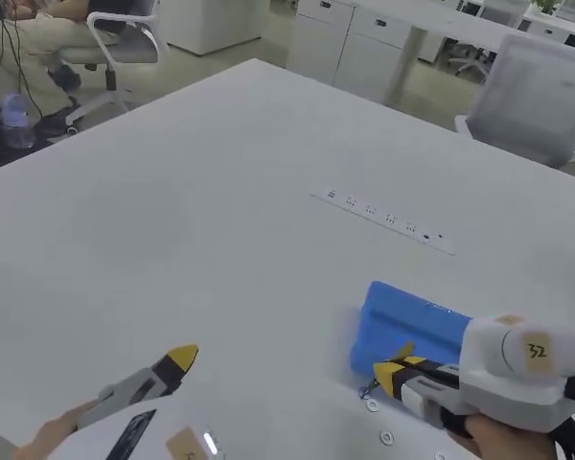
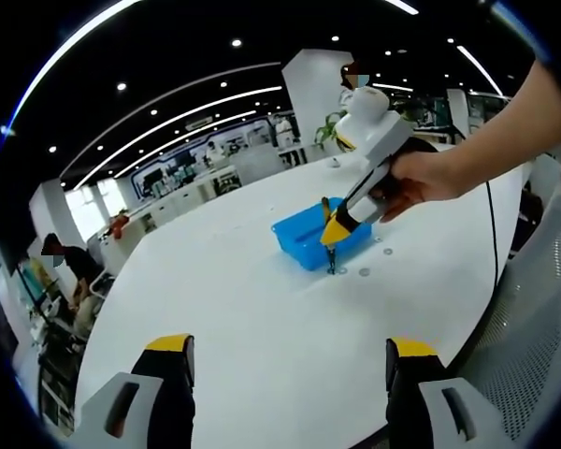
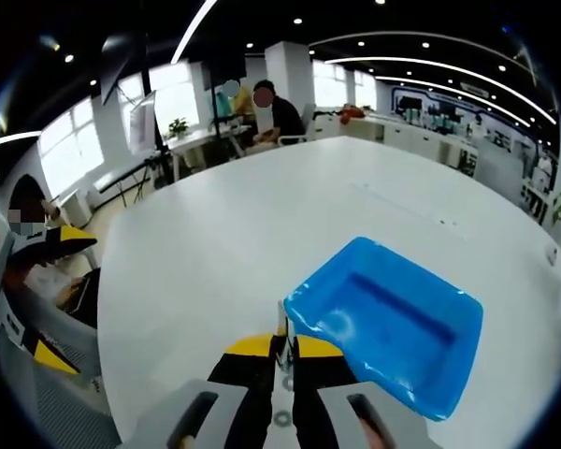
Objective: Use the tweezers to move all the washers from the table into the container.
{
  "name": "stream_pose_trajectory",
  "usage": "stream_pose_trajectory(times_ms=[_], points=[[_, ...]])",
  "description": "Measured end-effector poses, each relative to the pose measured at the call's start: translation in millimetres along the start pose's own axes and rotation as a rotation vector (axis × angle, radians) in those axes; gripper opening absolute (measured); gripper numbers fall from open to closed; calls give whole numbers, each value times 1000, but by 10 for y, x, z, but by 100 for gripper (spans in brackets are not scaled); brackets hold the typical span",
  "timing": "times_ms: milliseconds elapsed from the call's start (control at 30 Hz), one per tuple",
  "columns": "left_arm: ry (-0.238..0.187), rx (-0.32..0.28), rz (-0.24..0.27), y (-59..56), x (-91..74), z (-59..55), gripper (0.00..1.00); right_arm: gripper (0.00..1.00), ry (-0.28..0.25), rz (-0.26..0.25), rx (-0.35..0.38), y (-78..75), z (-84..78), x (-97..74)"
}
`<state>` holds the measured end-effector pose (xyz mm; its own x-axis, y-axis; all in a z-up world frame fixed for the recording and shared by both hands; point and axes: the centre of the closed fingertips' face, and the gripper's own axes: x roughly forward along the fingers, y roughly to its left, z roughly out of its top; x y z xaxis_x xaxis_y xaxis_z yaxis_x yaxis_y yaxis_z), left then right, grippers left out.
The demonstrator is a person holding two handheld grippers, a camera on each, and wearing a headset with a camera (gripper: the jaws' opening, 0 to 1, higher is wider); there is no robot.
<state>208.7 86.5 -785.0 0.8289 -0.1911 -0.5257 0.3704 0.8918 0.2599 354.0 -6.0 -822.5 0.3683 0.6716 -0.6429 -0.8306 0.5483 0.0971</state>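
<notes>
Since the right gripper (image 1: 395, 370) clamps the tweezers (image 2: 331, 261) tip-down among washers (image 1: 372, 405) on the table (image 1: 220, 240) beside the blue container (image 1: 414, 321), transfers look short; left gripper (image 2: 291, 344) fingers (image 2: 171, 355) spread wide, empty, standing clear.

The right gripper (image 1: 388, 374) hides the corner of the container (image 1: 407, 311) behind its jaws in the head view; the tweezers (image 1: 367, 390) between those jaws are a thin blurred sliver, tips too small to read; washers (image 1: 387, 438) beside it are faint specks; the left gripper (image 1: 182, 360) is cut off by the bottom edge.
</notes>
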Motion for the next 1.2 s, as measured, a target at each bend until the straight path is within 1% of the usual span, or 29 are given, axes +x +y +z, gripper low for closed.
stream_pose_trajectory(times_ms=[100, 333, 400, 500, 633, 800, 867, 967, 1100, 1200], points=[[1, 1, 1, 1, -1, 1, 86, 2, -15, 9, 20, 33, 25, -63], [1, 1, 0, -1, 1, 1, 86, 2, -60, 12, 6, 106, 168, -254], [-6, 4, 8, 11, -2, 15, 87, 2, -74, 12, 5, 116, 215, -313], [-15, -8, 7, 17, -10, 29, 88, 2, -92, 9, 7, 120, 276, -380], [-13, 6, 6, 5, -7, 28, 89, 2, -110, -1, -8, 138, 358, -476], [-22, -7, -10, -17, -10, 42, 92, 2, -130, -16, -19, 91, 467, -572], [-35, -19, -16, -23, -12, 65, 94, 2, -139, -20, -20, 76, 512, -599], [-40, -27, -12, -13, -17, 71, 95, 2, -156, -28, -28, 54, 593, -633], [-45, -25, -9, -12, -17, 77, 97, 2, -165, -38, -36, 25, 643, -634], [-54, -34, -12, -12, -20, 91, 99, 2, -169, -43, -39, 0, 676, -617]])
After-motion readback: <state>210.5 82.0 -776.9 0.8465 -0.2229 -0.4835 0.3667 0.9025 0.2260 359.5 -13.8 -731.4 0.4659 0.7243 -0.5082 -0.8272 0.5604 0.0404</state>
